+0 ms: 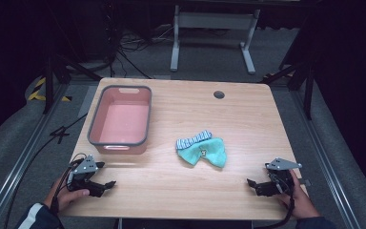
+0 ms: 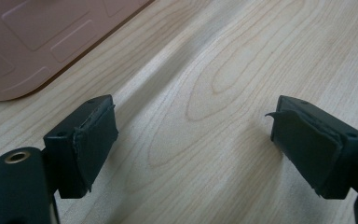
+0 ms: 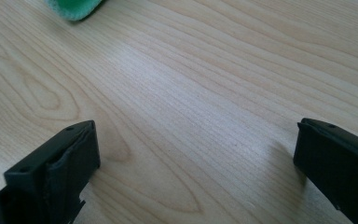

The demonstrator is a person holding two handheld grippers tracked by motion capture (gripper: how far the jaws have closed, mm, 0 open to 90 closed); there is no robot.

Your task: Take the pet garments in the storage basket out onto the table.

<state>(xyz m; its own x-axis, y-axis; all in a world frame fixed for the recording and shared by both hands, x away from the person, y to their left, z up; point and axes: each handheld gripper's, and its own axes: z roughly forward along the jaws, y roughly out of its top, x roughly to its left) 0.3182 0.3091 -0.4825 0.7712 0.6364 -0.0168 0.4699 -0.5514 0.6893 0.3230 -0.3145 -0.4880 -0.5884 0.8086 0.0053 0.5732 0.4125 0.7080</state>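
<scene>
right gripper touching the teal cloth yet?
Apart. The high view shows the right gripper near the table's front edge with bare wood between it and the teal cloth. The right gripper view shows its jaws open over bare table.

One pink bin [image 1: 120,120] is sitting at the upper left of the wooden table [image 1: 248,119]. One teal cloth [image 1: 202,150] is lying mid-frame. Two grippers are resting low: the left gripper [image 1: 106,177] lower left, the right gripper [image 1: 251,187] lower right.
</scene>
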